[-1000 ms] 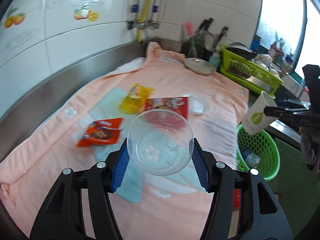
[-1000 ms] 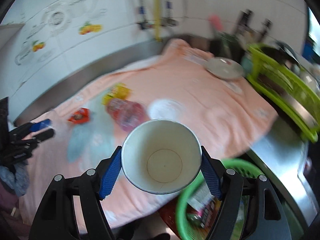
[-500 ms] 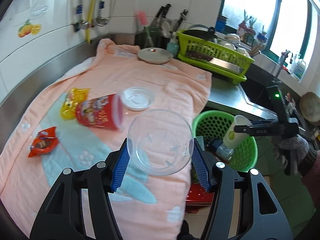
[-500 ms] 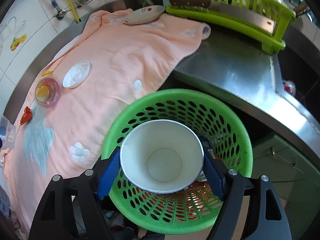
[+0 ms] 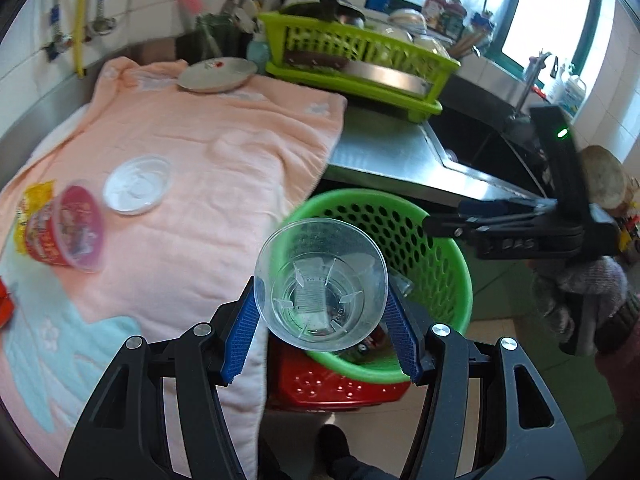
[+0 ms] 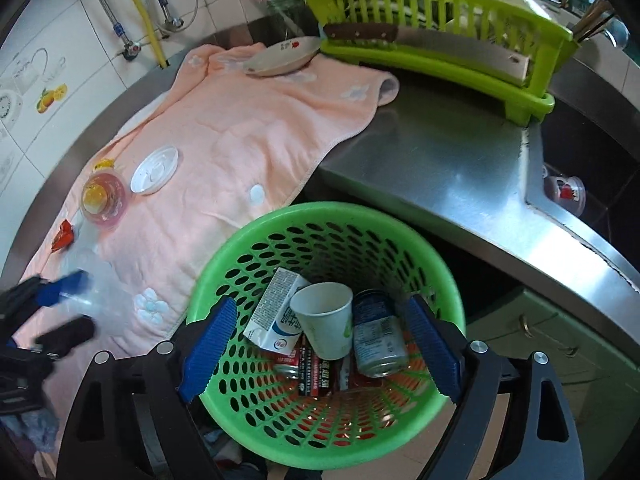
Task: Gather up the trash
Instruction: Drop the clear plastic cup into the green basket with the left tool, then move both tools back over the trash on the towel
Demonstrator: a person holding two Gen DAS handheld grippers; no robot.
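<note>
My left gripper [image 5: 322,322] is shut on a clear plastic cup [image 5: 320,304], held over the near rim of the green perforated basket [image 5: 432,252]. In the right wrist view my right gripper [image 6: 318,350] hangs over the same basket [image 6: 248,248] with its jaws opening and nothing between them. The white paper cup [image 6: 326,320] lies inside the basket among a carton [image 6: 276,312] and a can [image 6: 378,332]. On the pink towel [image 5: 200,152] remain a red noodle cup [image 5: 64,228], a white lid [image 5: 136,184] and a yellow packet [image 5: 34,200].
A lime dish rack [image 6: 444,32] and a plate [image 6: 280,56] stand at the back of the steel counter [image 6: 432,160]. The sink [image 5: 480,140] lies right of it. A red stool [image 5: 336,388] sits under the basket. A gloved hand [image 5: 572,292] holds the right gripper.
The right gripper's jaws opened and the paper cup dropped into the basket. My left gripper carried the clear cup from over the towel to over the basket's rim.
</note>
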